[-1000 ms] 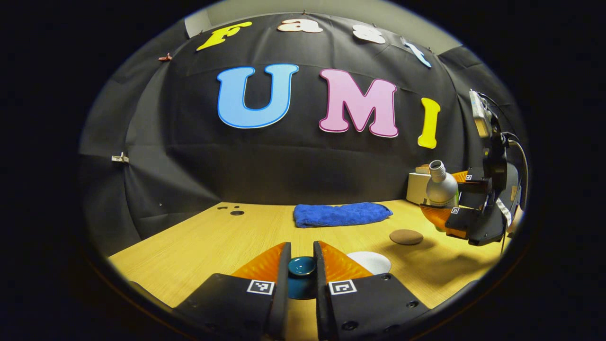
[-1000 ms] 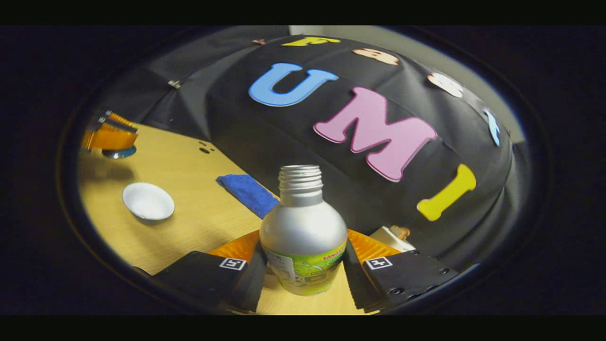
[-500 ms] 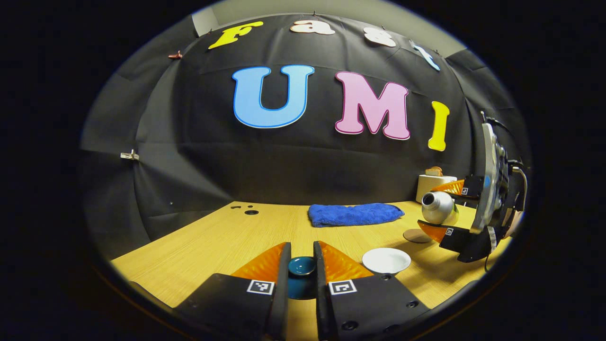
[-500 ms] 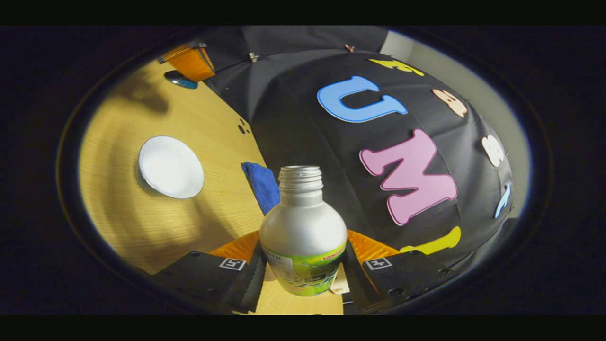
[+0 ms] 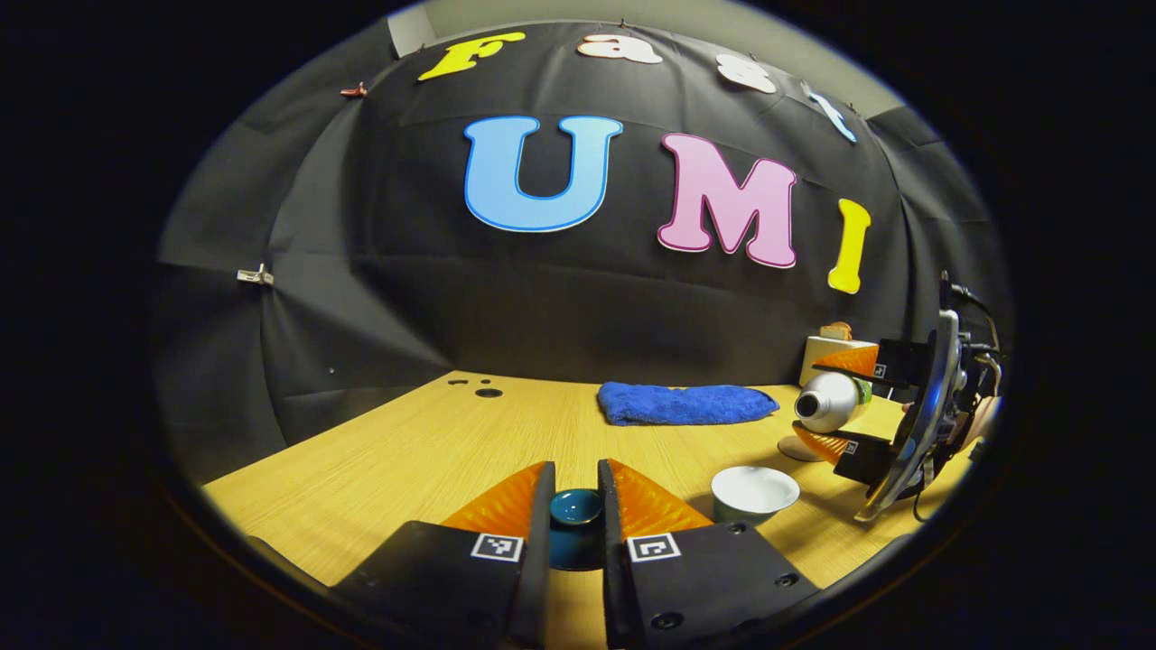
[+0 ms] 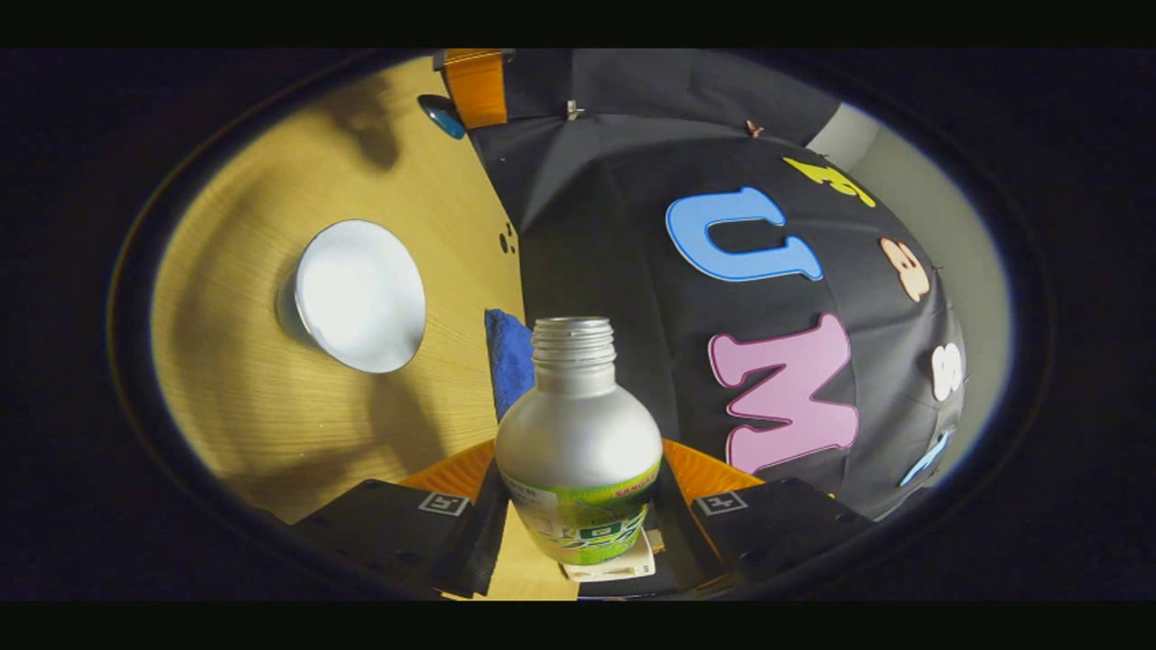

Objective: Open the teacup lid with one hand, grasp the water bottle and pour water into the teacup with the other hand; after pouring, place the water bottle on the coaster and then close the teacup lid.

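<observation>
Pour step: my right gripper (image 6: 578, 524) clamps the silver metal water bottle (image 6: 578, 442), tipped sideways; left gripper (image 5: 575, 515) pinches the dark teal teacup lid (image 5: 575, 507). Next: mouth over white ceramic teacup (image 5: 754, 492).

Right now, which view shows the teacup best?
The right gripper view: the teacup is large, its white inside open to the camera. The left gripper view shows the cup smaller, from the side, left of the bottle's mouth.

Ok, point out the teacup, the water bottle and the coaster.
teacup (image 5: 754, 492): left gripper view, white inside.
water bottle (image 6: 578, 433): right gripper view, silver shoulder.
coaster (image 5: 793, 449): left gripper view, visible edge below the bottle.
</observation>
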{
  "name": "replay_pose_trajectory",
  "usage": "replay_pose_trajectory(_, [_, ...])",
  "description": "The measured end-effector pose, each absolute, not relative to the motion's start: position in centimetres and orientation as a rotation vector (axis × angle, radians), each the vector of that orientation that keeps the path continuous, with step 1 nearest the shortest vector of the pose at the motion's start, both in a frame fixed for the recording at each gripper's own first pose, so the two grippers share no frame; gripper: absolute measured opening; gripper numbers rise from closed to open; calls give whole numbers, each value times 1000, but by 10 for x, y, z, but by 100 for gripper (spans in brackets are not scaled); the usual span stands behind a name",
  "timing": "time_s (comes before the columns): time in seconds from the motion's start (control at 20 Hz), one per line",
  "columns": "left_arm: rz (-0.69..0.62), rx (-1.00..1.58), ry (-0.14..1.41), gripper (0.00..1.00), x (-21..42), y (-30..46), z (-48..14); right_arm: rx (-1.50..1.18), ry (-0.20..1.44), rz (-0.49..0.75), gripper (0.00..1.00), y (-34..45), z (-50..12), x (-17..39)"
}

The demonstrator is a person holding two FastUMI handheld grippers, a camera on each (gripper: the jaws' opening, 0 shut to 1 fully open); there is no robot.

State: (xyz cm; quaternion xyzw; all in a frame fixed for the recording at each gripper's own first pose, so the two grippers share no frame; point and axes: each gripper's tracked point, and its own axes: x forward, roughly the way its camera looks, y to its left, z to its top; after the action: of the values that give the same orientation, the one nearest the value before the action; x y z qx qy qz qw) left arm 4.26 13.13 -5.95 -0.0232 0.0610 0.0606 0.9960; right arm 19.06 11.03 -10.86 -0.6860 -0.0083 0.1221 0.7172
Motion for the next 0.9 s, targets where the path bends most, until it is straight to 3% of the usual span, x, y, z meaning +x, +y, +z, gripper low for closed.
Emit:
replay_pose_trajectory(0.75, [110,-73,142,28,40,132,-67,-1717,-105,329,78,123,-127,190])
replay_pose_trajectory(0.85, [112,-75,139,28,40,135,-66,-1778,-137,331,72,125,-126,189])
replay_pose_trajectory(0.9, [114,-74,140,28,39,135,-67,-1801,-147,336,75,127,-127,190])
